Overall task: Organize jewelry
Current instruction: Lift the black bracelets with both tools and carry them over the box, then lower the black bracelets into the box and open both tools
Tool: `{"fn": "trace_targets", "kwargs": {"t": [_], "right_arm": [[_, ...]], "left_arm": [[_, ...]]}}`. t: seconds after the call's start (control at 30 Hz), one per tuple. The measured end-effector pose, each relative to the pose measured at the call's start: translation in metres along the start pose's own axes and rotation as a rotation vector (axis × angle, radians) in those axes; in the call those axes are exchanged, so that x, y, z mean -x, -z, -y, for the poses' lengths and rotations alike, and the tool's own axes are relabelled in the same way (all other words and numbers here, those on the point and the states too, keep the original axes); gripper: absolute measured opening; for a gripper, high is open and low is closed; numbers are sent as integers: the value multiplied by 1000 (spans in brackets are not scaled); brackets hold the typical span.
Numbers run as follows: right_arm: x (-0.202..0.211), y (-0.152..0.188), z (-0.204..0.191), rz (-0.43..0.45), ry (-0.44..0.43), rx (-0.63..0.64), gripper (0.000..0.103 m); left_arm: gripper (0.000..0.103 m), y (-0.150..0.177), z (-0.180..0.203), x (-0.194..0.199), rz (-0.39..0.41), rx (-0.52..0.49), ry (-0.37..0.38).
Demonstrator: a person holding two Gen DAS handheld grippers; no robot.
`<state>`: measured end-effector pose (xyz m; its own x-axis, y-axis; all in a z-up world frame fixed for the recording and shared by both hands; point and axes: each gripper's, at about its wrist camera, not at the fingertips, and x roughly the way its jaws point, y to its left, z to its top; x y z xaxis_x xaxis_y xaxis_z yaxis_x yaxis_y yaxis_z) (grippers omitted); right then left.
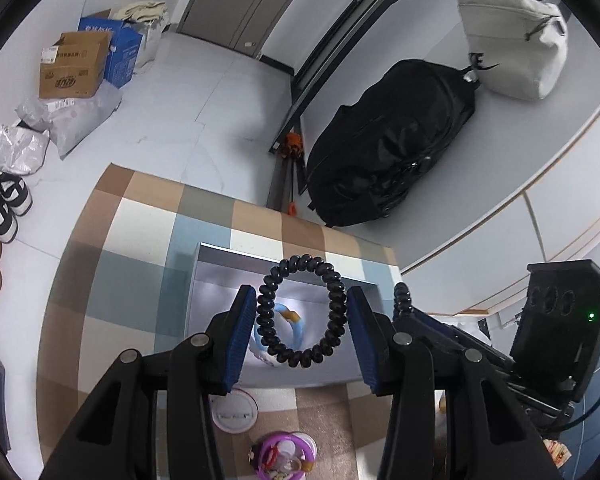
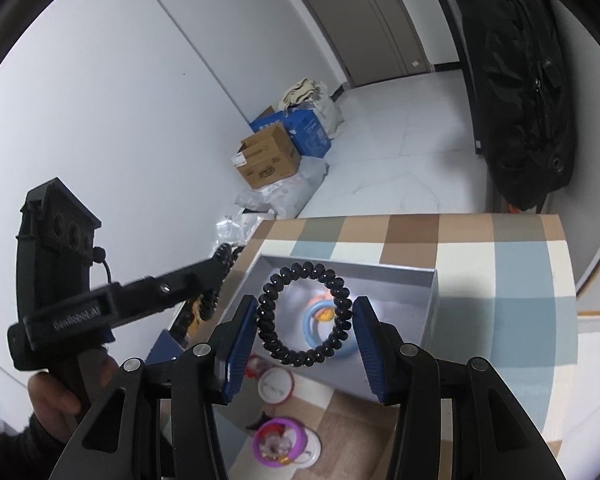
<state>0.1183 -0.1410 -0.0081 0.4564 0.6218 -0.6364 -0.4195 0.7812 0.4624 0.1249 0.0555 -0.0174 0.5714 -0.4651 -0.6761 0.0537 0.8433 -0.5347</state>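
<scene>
I run two tongs above the bench [image 1: 112,264], which carries a checked cloth in brown, blue and cream.

**Left tongs.** The left tongs [image 1: 302,294] stand at a narrow setting, clamped on a black coil band [image 1: 296,359]. Both blue pads [image 1: 240,340] press on the band's outer sides. The band hangs clear of the bench, in the air above the grey box [image 1: 236,256].
- Facing: the band's open face points back toward the wrist camera.
- Long axis: the loop is squeezed into a slight oval. Its long axis runs forward along the fingers, and its short axis runs from pad to pad.

**Right tongs.** The right tongs [image 2: 305,302] are also at a narrow setting, gripping a second black coil band [image 2: 266,328] from both sides. This band is also held in the air over the box.
- Facing: its open face points toward its own camera.
- Long axis: the loop is nearly round and only a little longer along the fingers.

**Surroundings.**
- The box is open at the top and stands on the cloth. A light blue bangle [image 2: 309,314] lies on its floor.
- A white round case [image 1: 236,410] and a purple ring cluster [image 1: 284,452] lie on the cloth on the near side of the box.
- In the right wrist view, the person's left hand [image 2: 56,400] grips the handle of the left tongs.
</scene>
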Motion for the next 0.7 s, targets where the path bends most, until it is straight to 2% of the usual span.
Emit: {"fn": "trace_targets", "kwargs": {"t": [0.1, 0.23, 0.7], "right_arm": [[-7, -5, 7, -12, 4, -21, 47], [-18, -8, 17, -30, 19, -50, 47], [-35, -12, 34, -68, 37, -128, 48]], "left_arm": [[41, -2, -7, -9, -23, 19, -24], [41, -6, -4, -16, -28, -4, -71], [41, -5, 3, -30, -70, -47, -101]]}}
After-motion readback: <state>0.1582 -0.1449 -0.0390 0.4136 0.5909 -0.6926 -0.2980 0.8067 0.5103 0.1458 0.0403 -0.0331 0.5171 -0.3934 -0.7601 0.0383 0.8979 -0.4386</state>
